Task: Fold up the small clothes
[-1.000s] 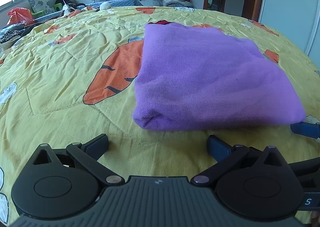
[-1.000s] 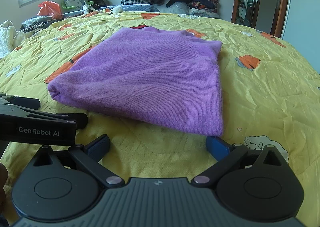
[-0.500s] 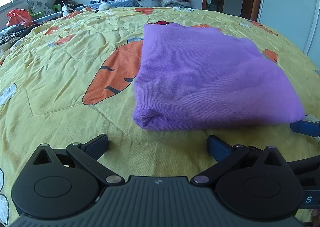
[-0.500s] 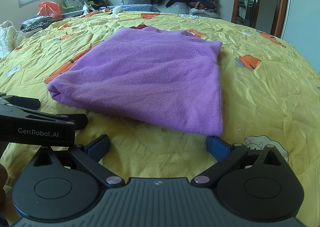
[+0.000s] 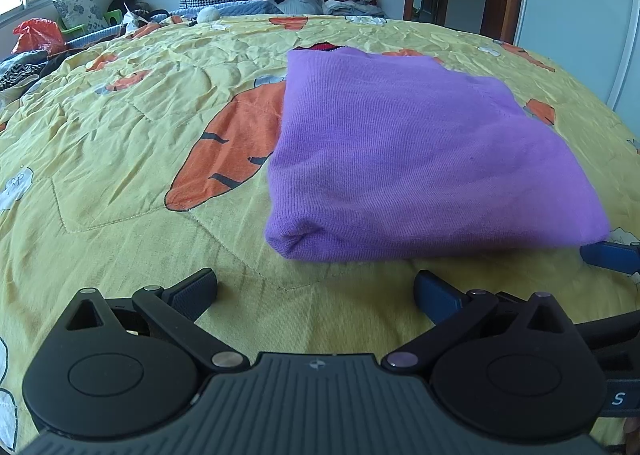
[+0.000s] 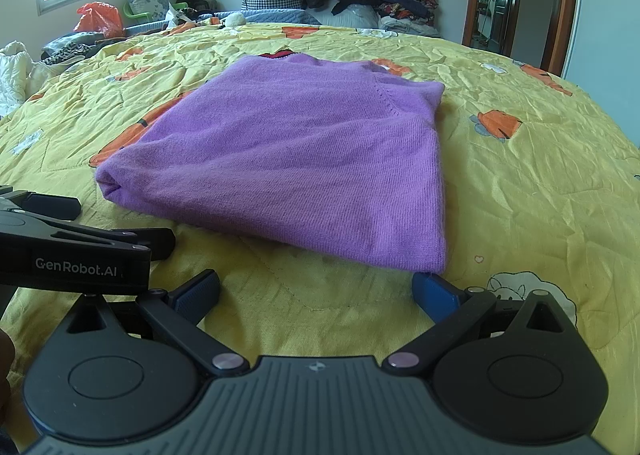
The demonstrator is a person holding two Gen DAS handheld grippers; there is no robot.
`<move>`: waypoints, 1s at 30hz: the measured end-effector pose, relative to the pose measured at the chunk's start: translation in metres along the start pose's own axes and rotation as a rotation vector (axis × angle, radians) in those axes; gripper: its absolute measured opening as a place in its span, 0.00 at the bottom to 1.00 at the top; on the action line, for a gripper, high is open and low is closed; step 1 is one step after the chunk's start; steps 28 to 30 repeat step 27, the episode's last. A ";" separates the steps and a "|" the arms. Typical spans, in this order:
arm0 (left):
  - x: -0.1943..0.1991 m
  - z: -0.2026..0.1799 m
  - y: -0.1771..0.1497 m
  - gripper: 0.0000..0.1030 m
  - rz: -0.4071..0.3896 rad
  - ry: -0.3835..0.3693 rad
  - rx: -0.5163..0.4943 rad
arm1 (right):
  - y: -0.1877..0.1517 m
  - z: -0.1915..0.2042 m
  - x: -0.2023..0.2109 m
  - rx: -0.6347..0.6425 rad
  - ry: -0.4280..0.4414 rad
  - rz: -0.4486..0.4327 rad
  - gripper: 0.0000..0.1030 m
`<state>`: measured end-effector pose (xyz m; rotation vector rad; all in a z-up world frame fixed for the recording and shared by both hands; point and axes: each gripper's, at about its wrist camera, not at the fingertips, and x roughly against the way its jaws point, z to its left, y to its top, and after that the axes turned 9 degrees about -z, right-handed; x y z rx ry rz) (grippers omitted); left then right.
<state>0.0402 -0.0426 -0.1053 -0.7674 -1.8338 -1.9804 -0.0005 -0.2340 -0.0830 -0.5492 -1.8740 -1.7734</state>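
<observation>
Holding unchanged – both grippers agape before folded purple sweater [image 5: 420, 159].

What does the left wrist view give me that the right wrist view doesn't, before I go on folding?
Only the left wrist view shows the big carrot print lying fully uncovered beside the purple sweater, plus the right hand-held gripper's blue fingertip by its near corner. Only the right wrist view shows the left hand-held gripper from the side and the sheep print. Both show the folded sweater on the yellow quilt, both grippers open, holding nothing.
</observation>
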 end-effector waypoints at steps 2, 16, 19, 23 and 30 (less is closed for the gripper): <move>0.000 0.000 0.000 1.00 0.000 0.000 0.000 | 0.000 0.000 0.000 0.000 0.000 0.000 1.00; 0.000 0.000 0.000 1.00 -0.002 0.000 0.000 | 0.000 0.000 0.000 0.000 0.000 0.000 1.00; 0.001 -0.001 0.000 1.00 -0.003 0.004 0.003 | 0.000 0.000 0.000 0.000 0.000 0.000 1.00; 0.001 -0.001 0.001 1.00 0.007 0.020 0.015 | 0.000 0.000 0.000 0.000 0.000 0.000 1.00; 0.001 -0.001 0.000 1.00 0.005 0.019 0.015 | 0.000 0.000 0.000 0.001 0.000 0.000 1.00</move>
